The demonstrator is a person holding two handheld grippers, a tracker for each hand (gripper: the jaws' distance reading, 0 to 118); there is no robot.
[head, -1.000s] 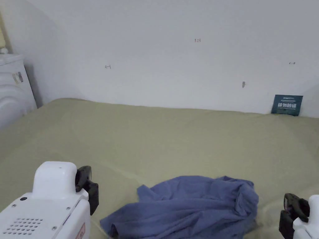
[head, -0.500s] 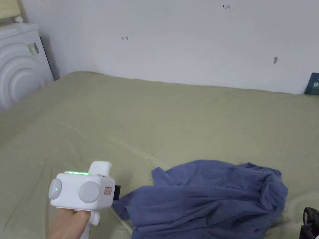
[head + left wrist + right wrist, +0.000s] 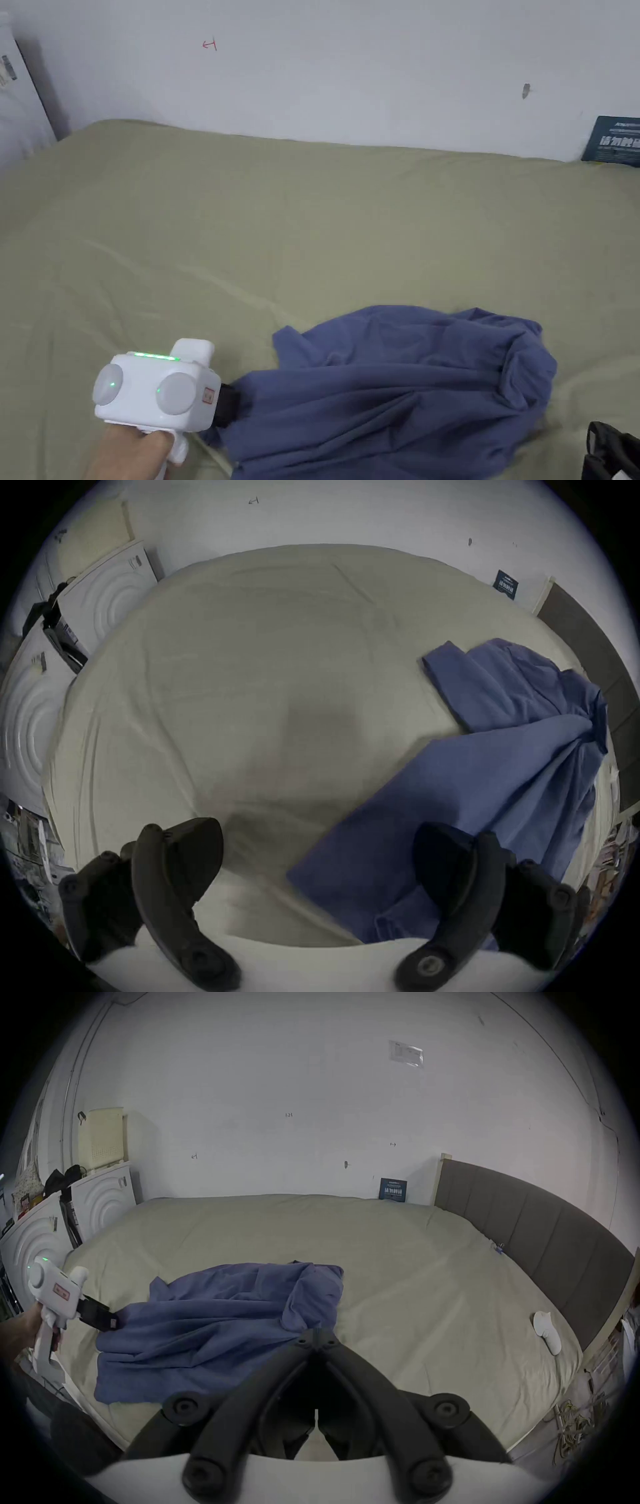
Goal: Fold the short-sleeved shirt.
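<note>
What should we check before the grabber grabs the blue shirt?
1. Left gripper open: ok, jaws stand wide apart.
2. Shirt edge between them: ok, a corner lies in the gap.
3. Jaws pressing cloth: not ok, not closed yet.
4. Shirt spread flat: not ok, it lies bunched on the bed.
5. Right gripper ready: not ok, jaws shut, holding nothing.
6. Which part of the shirt is the corner: cannot tell.
</note>
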